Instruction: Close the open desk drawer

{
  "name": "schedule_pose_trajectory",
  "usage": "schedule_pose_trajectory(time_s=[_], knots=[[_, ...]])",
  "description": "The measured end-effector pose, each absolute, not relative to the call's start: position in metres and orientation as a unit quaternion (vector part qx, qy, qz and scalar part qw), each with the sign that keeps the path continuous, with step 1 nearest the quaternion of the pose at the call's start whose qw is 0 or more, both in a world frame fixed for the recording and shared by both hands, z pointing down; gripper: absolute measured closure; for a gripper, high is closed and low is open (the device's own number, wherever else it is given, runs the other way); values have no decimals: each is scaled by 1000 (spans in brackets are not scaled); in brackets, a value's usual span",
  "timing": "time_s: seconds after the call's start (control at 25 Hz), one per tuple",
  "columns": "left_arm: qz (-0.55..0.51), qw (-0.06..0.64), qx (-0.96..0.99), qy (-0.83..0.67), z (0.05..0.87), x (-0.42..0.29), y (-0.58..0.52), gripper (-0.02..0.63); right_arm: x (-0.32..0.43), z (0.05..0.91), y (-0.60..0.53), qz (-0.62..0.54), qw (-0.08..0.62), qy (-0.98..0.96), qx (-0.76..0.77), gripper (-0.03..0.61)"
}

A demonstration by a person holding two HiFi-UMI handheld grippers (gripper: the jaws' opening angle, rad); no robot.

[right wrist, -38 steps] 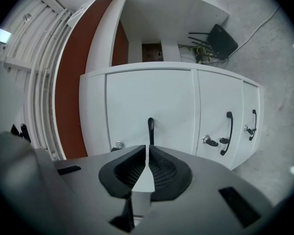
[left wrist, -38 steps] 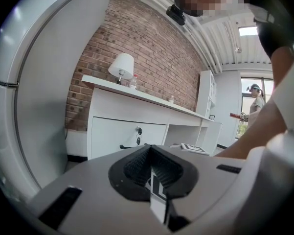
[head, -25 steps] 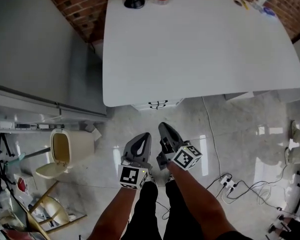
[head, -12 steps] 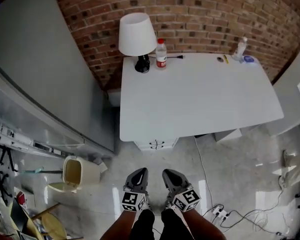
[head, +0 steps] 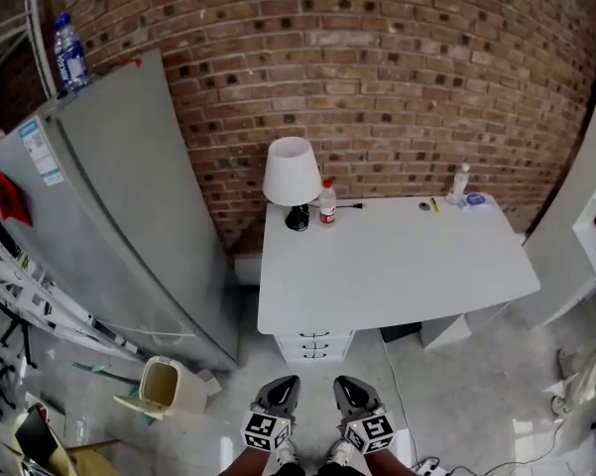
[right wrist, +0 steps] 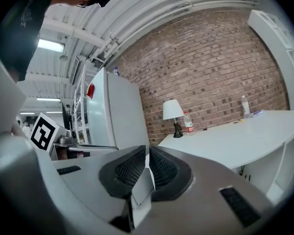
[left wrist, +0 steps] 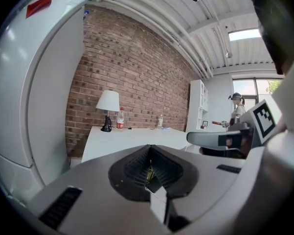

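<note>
Left gripper view is showing the left gripper w/ its ribbed pads pressing together, nothing between them. Right gripper view is showing the same for the right gripper: pads meeting along a thin seam, no object held. Per head view, both grippers are hanging side by side at the bottom edge, low over the pale floor. Their tips are pointing toward the desk and are well apart from it.

Drawer unit is sitting under the desk's front-left corner, approx. straight ahead of the grippers. Drawer fronts w/ dark handles are facing the person; from this angle it can't be told which one is standing open.

Desk top, rear edge:
- Lamp w/ white shade is standing at the left corner.
- Red-label bottle is standing just beside it.
- Clear bottle is standing near the right corner w/ small items beside it.

Brick wall is running behind the desk. Grey fridge is standing left of the desk, carrying a water bottle on top. Beige bin, lid open, is sitting on the floor btwn fridge and grippers.
</note>
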State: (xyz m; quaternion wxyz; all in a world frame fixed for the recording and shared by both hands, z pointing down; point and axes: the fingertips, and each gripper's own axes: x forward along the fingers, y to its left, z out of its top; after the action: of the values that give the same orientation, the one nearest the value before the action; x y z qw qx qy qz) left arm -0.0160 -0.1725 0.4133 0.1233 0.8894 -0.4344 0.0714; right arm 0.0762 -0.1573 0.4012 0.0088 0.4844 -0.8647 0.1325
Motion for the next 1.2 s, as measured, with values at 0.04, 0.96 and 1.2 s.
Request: schedule_pose_trajectory(time_s=[0.04, 0.96, 1.2], knots=[[70, 128, 891, -430, 409, -15, -170, 606, 75, 397, -156, 129, 16, -870, 476, 541], [51, 56, 900, -430, 331, 0, -182, 606, 87, 326, -179, 63, 17, -874, 482, 543], [53, 54, 900, -429, 331, 1, -184, 606, 86, 328, -182, 67, 17, -873, 483, 543]])
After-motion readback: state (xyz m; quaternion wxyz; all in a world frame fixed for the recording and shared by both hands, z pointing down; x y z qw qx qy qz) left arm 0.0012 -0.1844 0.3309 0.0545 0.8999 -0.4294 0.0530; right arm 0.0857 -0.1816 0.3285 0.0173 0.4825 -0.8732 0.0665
